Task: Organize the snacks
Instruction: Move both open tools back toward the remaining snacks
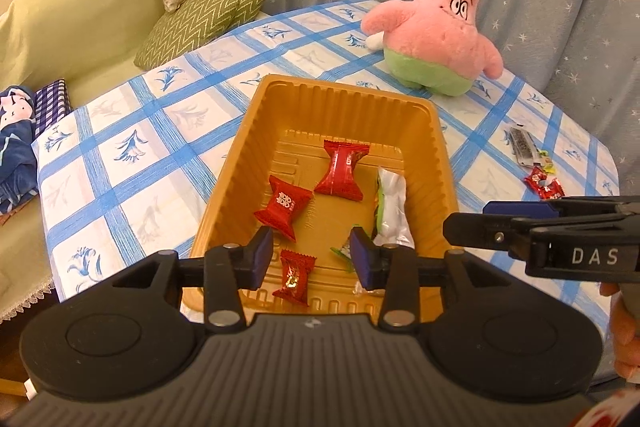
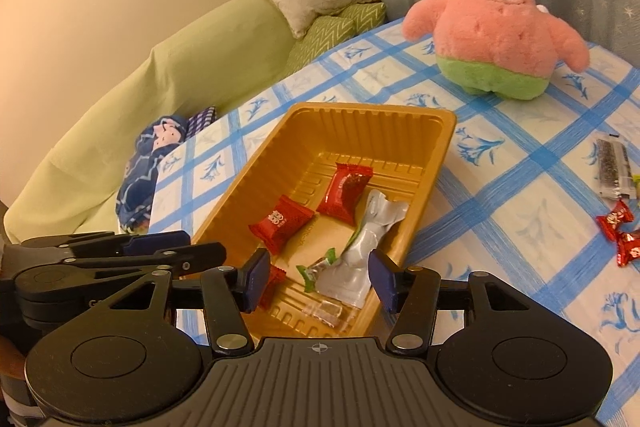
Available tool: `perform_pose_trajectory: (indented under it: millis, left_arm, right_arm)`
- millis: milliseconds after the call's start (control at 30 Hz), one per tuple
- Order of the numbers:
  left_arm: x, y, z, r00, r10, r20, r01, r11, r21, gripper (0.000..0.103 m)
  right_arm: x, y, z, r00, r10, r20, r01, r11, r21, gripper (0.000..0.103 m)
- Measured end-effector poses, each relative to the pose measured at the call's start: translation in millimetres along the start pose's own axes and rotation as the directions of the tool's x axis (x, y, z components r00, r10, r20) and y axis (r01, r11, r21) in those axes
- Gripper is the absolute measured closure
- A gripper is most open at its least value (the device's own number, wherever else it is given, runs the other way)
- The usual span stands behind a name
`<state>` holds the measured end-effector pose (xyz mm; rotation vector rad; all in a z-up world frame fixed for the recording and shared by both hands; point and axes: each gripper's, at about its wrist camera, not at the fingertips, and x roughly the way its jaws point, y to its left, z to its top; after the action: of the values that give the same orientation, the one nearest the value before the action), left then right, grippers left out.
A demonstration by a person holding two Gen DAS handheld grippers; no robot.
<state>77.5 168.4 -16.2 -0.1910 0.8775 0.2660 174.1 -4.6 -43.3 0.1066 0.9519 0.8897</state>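
- One gold plastic tray with ribbed walls sits on the blue-checked tabletop.
- The tray holds three red wrapped candies, one silver packet and one small green-ended candy.
- Two more red candies and a dark snack bar lie on the tabletop, well apart from the tray.
- One pink star plush toy stands behind the tray.
- Left tongs hover over the tray's near end, open and empty.
- Right tongs likewise hang open, gripping nothing.
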Motion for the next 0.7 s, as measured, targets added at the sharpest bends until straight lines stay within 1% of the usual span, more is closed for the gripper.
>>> perform_pose_trajectory:
  millis: [367, 433, 700]
  left_arm:
    - [-24, -20, -14, 1.000, -0.008, 0.004, 0.008, 1.000, -0.008, 0.059]
    - [-28, -25, -18, 1.000, -0.011, 0.002, 0.011, 1.000, -0.005, 0.056]
    - [-42, -44, -36, 1.000, -0.025, -0.006, 0.025, 1.000, -0.006, 0.053]
  right_arm:
    - [-28, -5, -13, 1.000, -0.013, 0.012, 0.012, 1.000, 0.011, 0.047]
    - [-34, -7, -16, 1.000, -0.014, 0.012, 0.014, 1.000, 0.014, 0.047]
    - [-57, -12, -31, 1.000, -0.021, 0.008, 0.021, 1.000, 0.019, 0.044]
